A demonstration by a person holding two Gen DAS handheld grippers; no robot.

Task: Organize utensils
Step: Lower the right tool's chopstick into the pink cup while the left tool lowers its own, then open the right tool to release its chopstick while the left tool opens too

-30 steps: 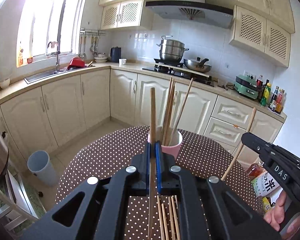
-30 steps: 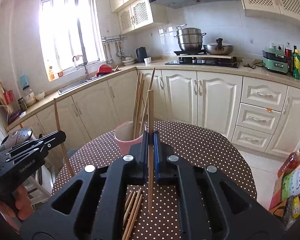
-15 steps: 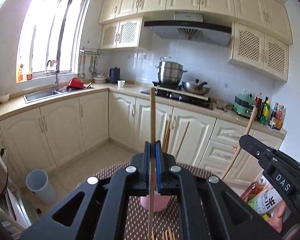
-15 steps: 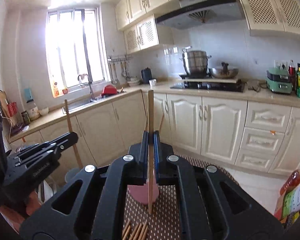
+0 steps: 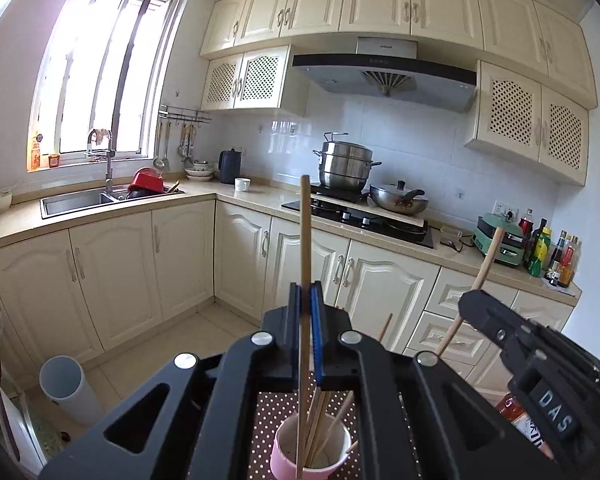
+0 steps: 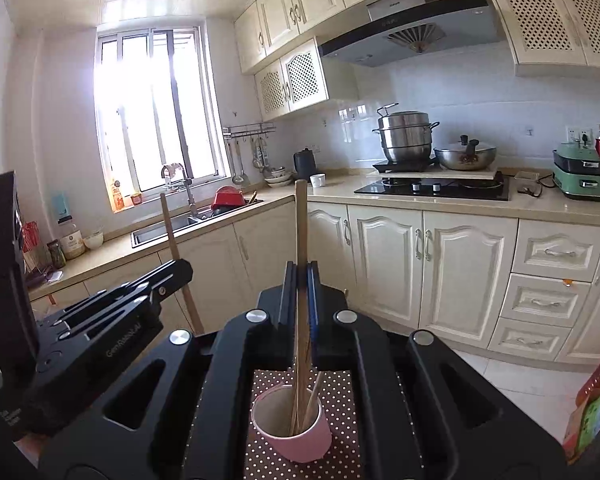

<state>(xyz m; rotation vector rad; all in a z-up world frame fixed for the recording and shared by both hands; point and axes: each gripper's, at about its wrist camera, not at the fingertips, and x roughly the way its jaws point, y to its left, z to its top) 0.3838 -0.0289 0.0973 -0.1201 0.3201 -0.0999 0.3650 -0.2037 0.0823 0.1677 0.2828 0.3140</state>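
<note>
Left gripper (image 5: 305, 312): blue-padded jaws clamped on a slender round wooden chopstick (image 5: 304, 248), held upright. Directly below the fingers, its lower end overlaps the mouth of a pink cylindrical cup (image 5: 312, 454) holding several more thin wooden chopsticks (image 5: 320, 412). The cup stands on a brown polka-dot tablecloth (image 5: 266, 428).

Right gripper (image 6: 300, 292): jaws clamped on a second wooden chopstick (image 6: 300, 224), upright above the same cup (image 6: 296, 428).

"DAS" stands in pale letters on the right gripper (image 5: 470, 304), right of the left gripper's fingers (image 5: 296, 304); other lettering is unreadable.
</note>
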